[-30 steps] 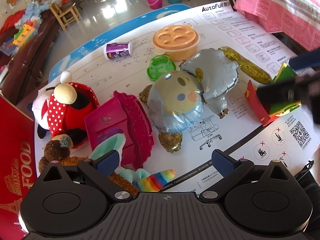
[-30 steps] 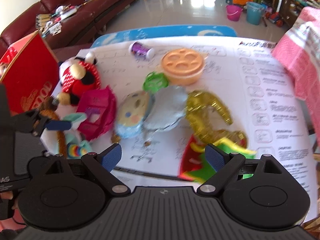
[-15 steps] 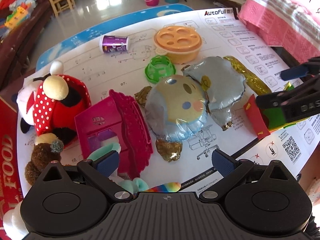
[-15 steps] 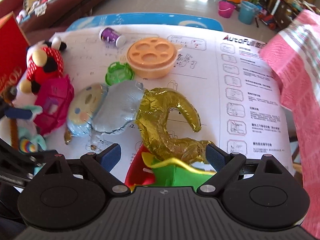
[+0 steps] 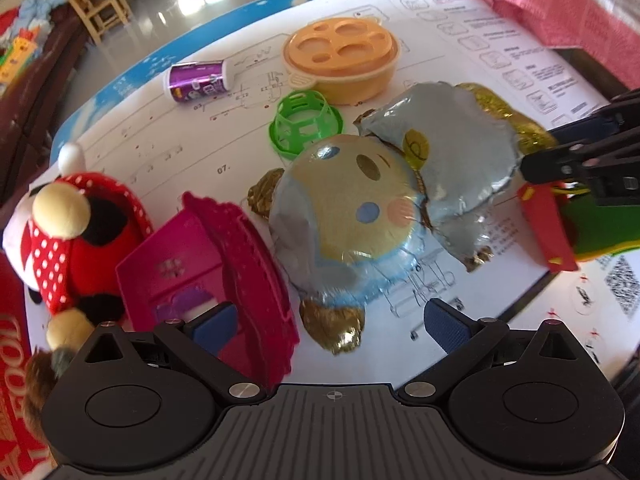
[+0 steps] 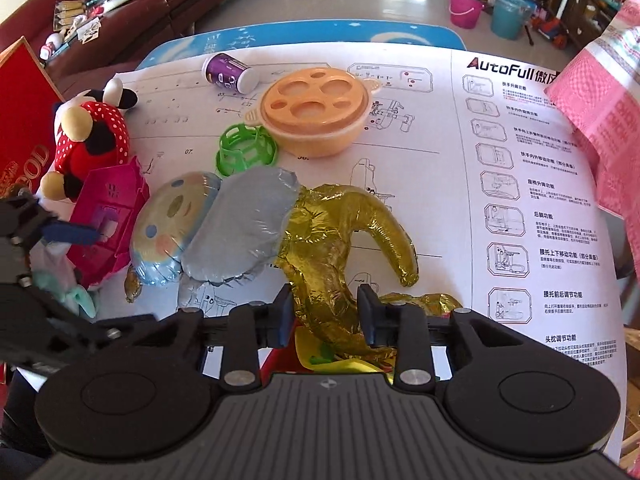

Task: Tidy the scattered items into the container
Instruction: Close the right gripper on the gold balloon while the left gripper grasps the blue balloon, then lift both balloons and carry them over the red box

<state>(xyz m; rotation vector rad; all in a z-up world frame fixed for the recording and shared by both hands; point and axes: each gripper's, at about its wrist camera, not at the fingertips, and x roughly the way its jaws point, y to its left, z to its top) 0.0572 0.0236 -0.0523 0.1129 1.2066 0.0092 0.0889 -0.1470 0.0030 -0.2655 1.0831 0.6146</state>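
Observation:
My right gripper is closing, and its pads press on the crumpled gold foil balloon lying over a red and green toy. My left gripper is open with nothing gripped. It hangs low over the pink toy house and the gold foot of the blue-faced foil balloon. The red FOOD box stands at the far left. A red polka-dot plush lies beside the house.
An orange lidded bowl, a green plastic ring and a purple cup on its side lie further back on the white instruction sheet. Pink cloth hangs at the right edge. A sofa and floor clutter lie beyond.
The right gripper's jaws went from wide apart to closed in on the gold balloon. The left gripper came lower and nearer to the pink house and blue balloon.

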